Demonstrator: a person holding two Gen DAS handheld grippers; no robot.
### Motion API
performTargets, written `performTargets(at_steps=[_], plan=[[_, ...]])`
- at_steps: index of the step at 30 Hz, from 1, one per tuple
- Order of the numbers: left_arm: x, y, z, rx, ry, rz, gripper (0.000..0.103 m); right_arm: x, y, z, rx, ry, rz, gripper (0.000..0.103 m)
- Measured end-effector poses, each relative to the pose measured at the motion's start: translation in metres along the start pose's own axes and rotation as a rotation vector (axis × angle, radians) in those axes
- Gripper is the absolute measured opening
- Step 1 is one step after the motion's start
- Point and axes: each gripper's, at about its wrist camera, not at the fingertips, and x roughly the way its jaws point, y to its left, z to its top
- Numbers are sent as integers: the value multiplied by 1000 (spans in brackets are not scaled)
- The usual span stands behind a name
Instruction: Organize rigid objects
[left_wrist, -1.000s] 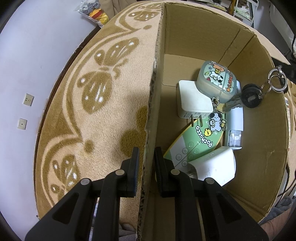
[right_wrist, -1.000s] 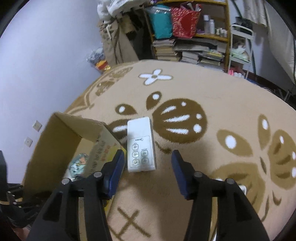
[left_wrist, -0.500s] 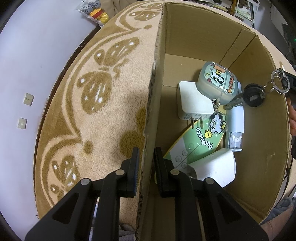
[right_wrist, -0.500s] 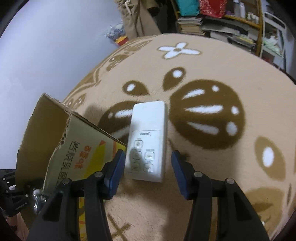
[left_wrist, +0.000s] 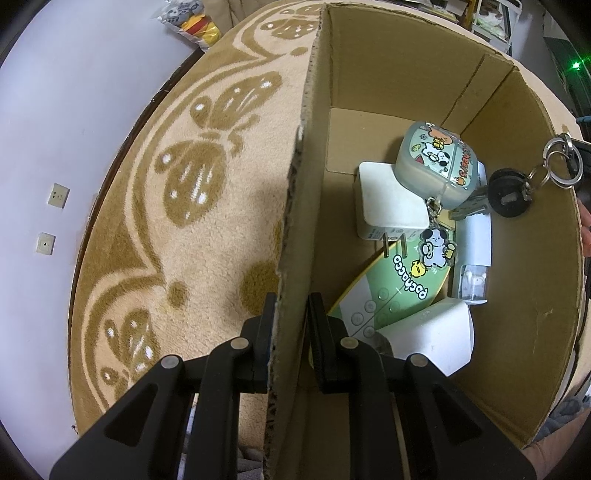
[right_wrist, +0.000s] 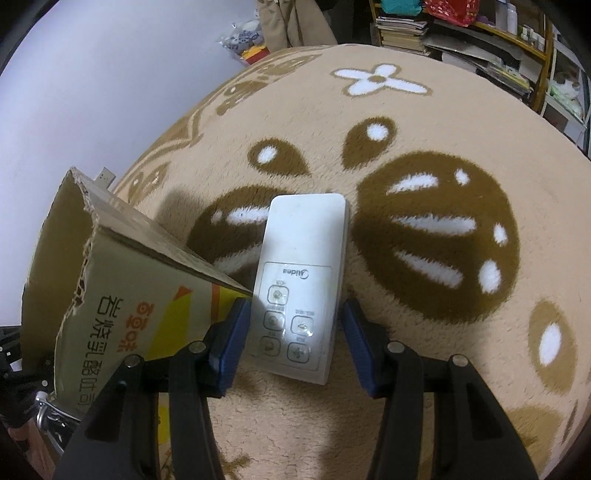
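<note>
- Remote control (right_wrist: 301, 284), white, flat and glossy plastic, lies face up on the plush rug (right_wrist: 424, 129) just beside the cardboard box (right_wrist: 122, 295).
- Right gripper (right_wrist: 291, 341) straddles its button end, jaws wide, nothing held yet; the pickup step seems at hand.
- Next it likely needs closing squarely on the slim edges.
- Left gripper (left_wrist: 289, 325) pinches the box's corrugated wall (left_wrist: 295, 206), steadying it.

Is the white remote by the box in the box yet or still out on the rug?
Out: the white remote lies flat on the rug beside the box.
</note>
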Motion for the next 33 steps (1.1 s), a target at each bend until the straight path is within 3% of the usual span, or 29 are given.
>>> performTargets(at_steps=[8, 14, 33], plan=[[-1, -1, 1, -3, 2, 11, 14, 12, 6, 5, -11, 38, -66, 55], [-2, 0, -1, -7, 1, 6, 14, 9, 8, 2, -3, 10, -96, 54], [0, 3, 1, -13, 3, -1, 15, -33, -20, -24, 137, -111, -65, 53]])
